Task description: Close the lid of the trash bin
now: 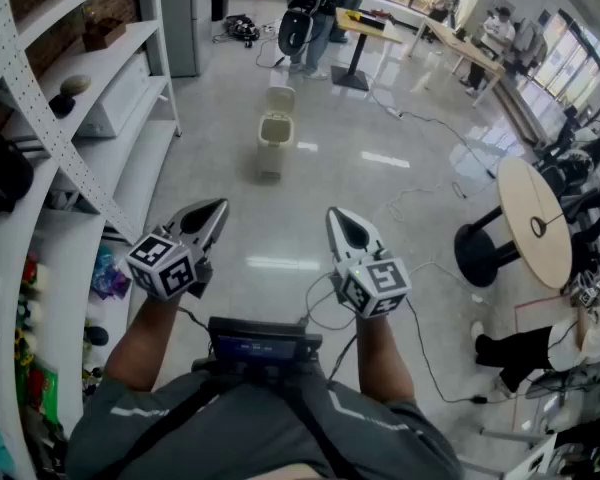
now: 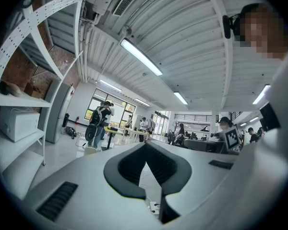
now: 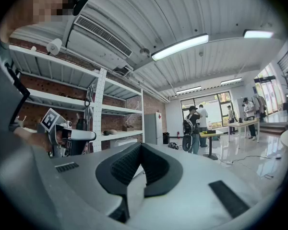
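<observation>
The cream trash bin (image 1: 274, 138) stands on the shiny floor far ahead of me, its lid (image 1: 280, 98) swung up and open behind it. Both grippers are held close to my body, well short of the bin. My left gripper (image 1: 218, 208) points forward at the left, jaws shut with nothing between them. My right gripper (image 1: 337, 215) is beside it, also shut and empty. In the left gripper view the tips (image 2: 145, 145) meet and the bin (image 2: 90, 150) shows small in the distance. The right gripper view shows its tips (image 3: 140, 145) together; the bin is hidden there.
White shelving (image 1: 80, 98) with assorted items runs along the left. A round table (image 1: 535, 218) on a black pedestal stands at the right, with cables (image 1: 420, 208) trailing over the floor. People stand by a table (image 1: 315, 8) beyond the bin. A seated person's legs (image 1: 520, 348) show at the right.
</observation>
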Demonstrator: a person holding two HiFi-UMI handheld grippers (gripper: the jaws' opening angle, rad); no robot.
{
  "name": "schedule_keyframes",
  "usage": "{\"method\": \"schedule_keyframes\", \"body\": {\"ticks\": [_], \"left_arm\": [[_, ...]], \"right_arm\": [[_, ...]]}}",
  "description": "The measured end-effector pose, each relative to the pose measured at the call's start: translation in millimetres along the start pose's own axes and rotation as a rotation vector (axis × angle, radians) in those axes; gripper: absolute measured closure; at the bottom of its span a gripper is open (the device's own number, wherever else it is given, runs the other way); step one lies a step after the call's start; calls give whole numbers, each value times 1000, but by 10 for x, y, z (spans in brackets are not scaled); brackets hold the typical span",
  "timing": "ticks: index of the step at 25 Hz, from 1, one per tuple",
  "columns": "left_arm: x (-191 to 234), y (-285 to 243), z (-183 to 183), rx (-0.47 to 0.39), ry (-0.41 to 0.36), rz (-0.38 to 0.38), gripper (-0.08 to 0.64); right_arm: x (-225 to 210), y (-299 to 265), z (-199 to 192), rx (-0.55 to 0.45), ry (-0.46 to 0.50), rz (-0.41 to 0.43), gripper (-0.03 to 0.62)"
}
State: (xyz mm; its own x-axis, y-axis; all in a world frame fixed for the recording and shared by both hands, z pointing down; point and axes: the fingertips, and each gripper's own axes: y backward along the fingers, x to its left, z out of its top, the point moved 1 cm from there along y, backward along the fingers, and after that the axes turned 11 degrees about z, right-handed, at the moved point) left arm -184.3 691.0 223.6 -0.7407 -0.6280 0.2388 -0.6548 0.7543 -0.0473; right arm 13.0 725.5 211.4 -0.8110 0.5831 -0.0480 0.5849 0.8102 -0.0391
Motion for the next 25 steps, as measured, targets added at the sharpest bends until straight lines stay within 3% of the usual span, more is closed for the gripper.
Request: {"method": "schedule_keyframes", "body": {"ticks": [9, 13, 25], "left_arm": [[-36, -12, -26, 5, -66, 7, 563], [-8, -22, -90, 11, -54, 5, 563], [69, -4, -81, 11, -43, -7, 563]], "right_arm": [[25, -64, 41, -13, -30, 24, 586], [38, -49, 45, -50, -70, -2, 583], [181, -241, 25, -34, -60, -21, 583]]}}
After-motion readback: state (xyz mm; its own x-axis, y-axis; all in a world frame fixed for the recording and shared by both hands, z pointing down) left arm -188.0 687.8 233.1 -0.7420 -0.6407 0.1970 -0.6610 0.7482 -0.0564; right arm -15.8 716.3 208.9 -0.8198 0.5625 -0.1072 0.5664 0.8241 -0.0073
